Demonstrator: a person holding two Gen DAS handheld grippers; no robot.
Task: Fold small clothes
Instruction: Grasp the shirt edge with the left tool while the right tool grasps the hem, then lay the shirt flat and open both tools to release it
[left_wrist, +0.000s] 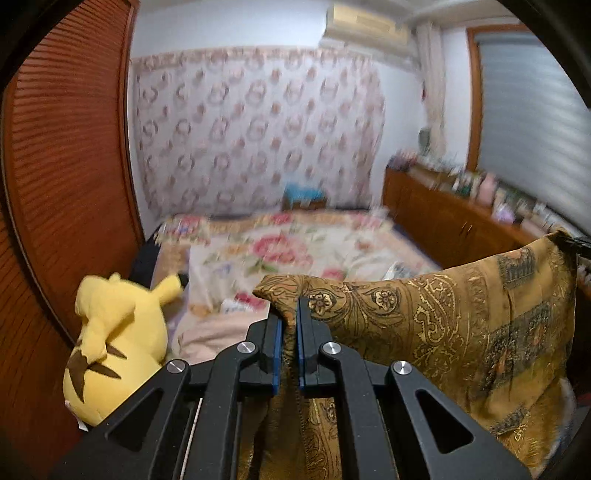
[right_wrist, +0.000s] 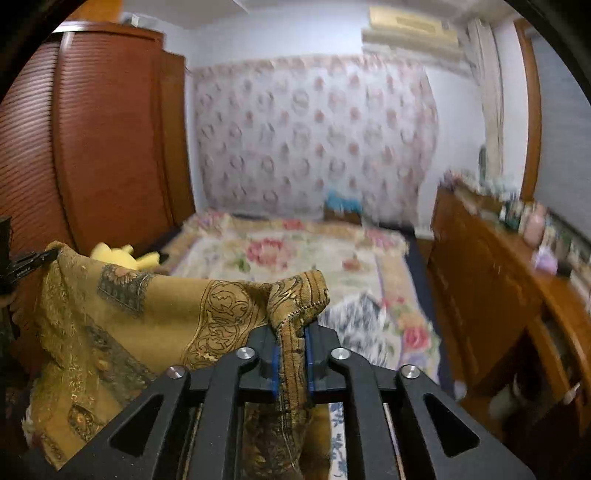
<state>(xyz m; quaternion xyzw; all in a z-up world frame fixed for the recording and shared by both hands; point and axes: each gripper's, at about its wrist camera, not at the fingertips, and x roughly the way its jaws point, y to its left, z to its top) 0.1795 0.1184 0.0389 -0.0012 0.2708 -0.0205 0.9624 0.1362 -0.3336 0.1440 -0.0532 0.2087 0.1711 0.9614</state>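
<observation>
A mustard-gold paisley cloth (left_wrist: 443, 325) hangs stretched in the air between my two grippers, above the bed. In the left wrist view, my left gripper (left_wrist: 290, 306) is shut on one top corner, and the fabric bunches out past the blue pads. The cloth (right_wrist: 147, 314) runs off to the left in the right wrist view. There my right gripper (right_wrist: 291, 332) has the other corner's thick stitched hem pinched between its pads. Each view shows the opposite gripper's black tip at the cloth's far corner.
A bed with a floral cover (left_wrist: 295, 251) lies ahead and below. A yellow plush toy (left_wrist: 110, 339) sits at its left edge beside a louvred wooden wardrobe (left_wrist: 66, 147). A black-and-white patterned garment (right_wrist: 362, 317) lies on the bed. A wooden sideboard (right_wrist: 480, 266) with small items lines the right.
</observation>
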